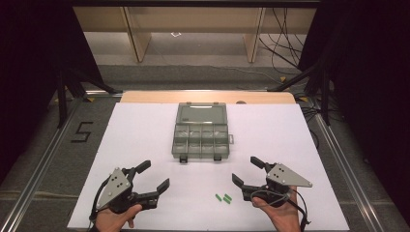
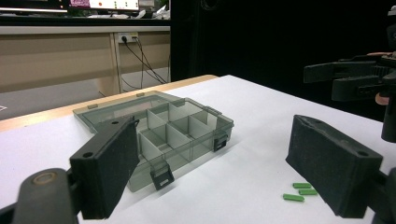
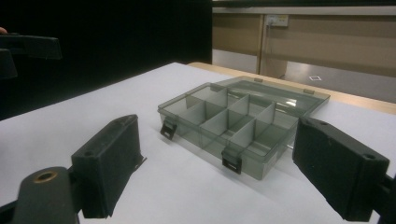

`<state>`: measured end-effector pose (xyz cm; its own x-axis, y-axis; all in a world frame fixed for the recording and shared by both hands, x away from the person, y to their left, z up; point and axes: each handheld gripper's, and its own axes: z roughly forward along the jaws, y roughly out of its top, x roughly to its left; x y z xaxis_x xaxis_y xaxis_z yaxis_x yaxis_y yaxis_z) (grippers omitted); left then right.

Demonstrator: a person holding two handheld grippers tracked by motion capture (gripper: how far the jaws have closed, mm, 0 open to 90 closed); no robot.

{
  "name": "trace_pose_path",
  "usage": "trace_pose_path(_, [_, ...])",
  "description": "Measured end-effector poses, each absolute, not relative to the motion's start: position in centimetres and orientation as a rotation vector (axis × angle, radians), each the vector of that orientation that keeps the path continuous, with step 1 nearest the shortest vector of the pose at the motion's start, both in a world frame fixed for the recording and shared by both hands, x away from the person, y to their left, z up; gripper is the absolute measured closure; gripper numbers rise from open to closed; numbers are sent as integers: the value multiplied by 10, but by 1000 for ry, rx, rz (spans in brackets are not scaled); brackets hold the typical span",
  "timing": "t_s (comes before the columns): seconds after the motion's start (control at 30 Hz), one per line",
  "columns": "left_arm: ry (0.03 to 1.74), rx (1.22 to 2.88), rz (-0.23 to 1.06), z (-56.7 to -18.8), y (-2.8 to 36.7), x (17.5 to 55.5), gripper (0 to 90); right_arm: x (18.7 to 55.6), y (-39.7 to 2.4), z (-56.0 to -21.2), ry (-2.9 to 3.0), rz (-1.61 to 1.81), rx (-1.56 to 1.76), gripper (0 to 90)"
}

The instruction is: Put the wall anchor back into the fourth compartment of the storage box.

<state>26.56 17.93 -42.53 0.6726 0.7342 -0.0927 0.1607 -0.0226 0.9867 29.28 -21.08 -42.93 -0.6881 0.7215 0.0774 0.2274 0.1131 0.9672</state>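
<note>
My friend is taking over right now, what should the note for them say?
Left claw: open, holding nothing, near the table's near left edge.
Right claw: open, holding nothing, near the near right edge.
Compartment box: mid-table, lid folded back flat, the compartments look empty as far as can be seen.
Green pieces: three small ones lying together on the white table, in front of the box, nearest the right claw.
Done: the box is open.
Left, probably: pick up the green pieces and put them in the box.

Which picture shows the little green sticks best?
The left gripper view: three small green plastic sticks lie close on the white table, clearly separate. The high view shows them tiny and bunched together.
</note>
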Motion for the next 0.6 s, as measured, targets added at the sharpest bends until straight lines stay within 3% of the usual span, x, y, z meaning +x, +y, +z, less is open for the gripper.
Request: trace_pose_path(0.6, [767,1555,535,-426,178,265,157,296,-210,-429,2033,1573,898,159])
